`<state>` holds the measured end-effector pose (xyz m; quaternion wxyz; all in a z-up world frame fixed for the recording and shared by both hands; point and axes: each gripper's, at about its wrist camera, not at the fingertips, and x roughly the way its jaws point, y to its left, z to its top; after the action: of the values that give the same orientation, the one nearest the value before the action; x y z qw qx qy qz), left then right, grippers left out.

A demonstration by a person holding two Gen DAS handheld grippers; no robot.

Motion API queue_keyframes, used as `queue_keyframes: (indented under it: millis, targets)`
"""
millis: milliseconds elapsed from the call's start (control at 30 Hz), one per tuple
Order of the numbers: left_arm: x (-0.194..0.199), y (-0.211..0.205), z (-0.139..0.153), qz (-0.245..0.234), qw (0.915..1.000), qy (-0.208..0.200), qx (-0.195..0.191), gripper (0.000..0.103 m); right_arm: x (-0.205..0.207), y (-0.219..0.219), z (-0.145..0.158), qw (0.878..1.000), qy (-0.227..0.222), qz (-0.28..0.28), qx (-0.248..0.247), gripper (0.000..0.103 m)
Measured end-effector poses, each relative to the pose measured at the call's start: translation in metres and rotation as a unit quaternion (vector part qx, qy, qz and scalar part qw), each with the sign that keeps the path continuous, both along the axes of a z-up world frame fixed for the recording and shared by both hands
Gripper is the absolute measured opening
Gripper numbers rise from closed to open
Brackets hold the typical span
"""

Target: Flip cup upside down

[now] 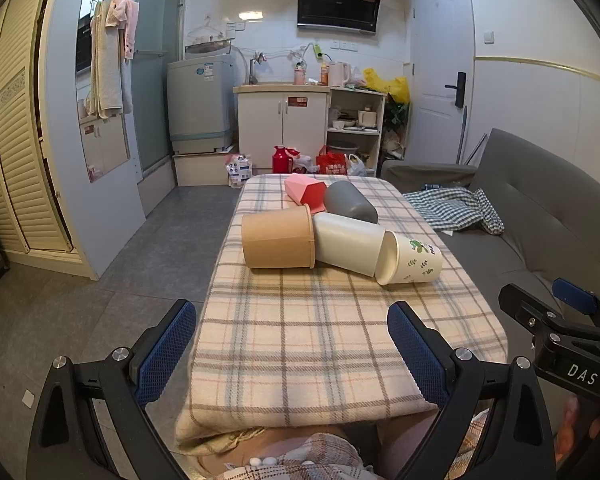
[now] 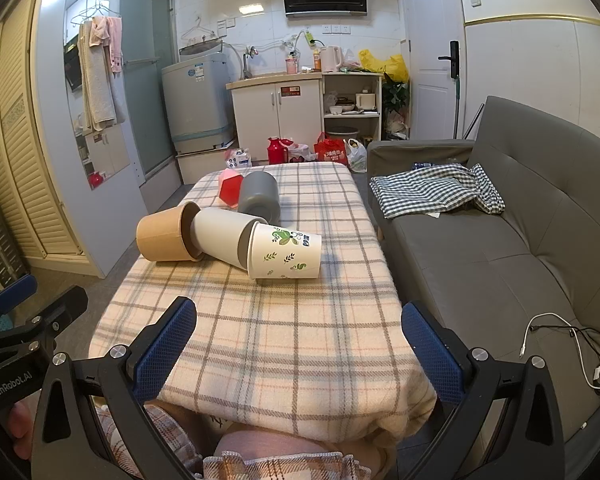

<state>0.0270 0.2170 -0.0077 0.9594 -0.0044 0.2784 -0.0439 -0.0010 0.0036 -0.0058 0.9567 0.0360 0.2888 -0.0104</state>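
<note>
Several cups lie on their sides in a cluster on the plaid-covered table [image 1: 300, 340]: a brown paper cup [image 1: 278, 237], a plain white cup [image 1: 346, 242], a white cup with green leaf print [image 1: 410, 258], a grey cup [image 1: 350, 201] and a pink-red faceted cup [image 1: 306, 193]. They also show in the right wrist view: brown cup [image 2: 166, 234], white cup [image 2: 224, 236], leaf-print cup [image 2: 286, 252], grey cup [image 2: 259, 196], red cup [image 2: 230, 188]. My left gripper [image 1: 292, 328] and right gripper [image 2: 300, 332] are both open and empty, near the table's front end, short of the cups.
A grey sofa [image 2: 500, 248] with a checked cloth [image 2: 432, 190] runs along the table's right side; a white cable [image 2: 560, 336] lies on it. Tiled floor [image 1: 152, 256] lies left of the table. A cabinet [image 1: 282, 120], washer and bags stand at the far wall.
</note>
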Motion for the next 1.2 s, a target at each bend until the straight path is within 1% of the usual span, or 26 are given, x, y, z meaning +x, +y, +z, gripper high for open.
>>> queue_keyframes:
  millis: [967, 1033, 1067, 1200]
  targets:
    - [0.0, 0.0, 0.0, 0.0, 1.0, 0.002, 0.0, 0.099, 0.001, 0.0, 0.0, 1.0, 0.002, 0.0, 0.001, 0.103]
    - [0.0, 0.0, 0.0, 0.0, 1.0, 0.002, 0.0, 0.099, 0.001, 0.0, -0.001, 1.0, 0.003, 0.001, 0.001, 0.103]
    - [0.0, 0.0, 0.0, -0.001, 1.0, 0.003, 0.0, 0.099, 0.005, 0.003, -0.008, 1.0, 0.003, 0.002, 0.001, 0.103]
    - [-0.001, -0.002, -0.003, -0.001, 1.0, 0.008, -0.001, 0.099, 0.004, 0.004, -0.01, 1.0, 0.006, 0.004, -0.003, 0.103]
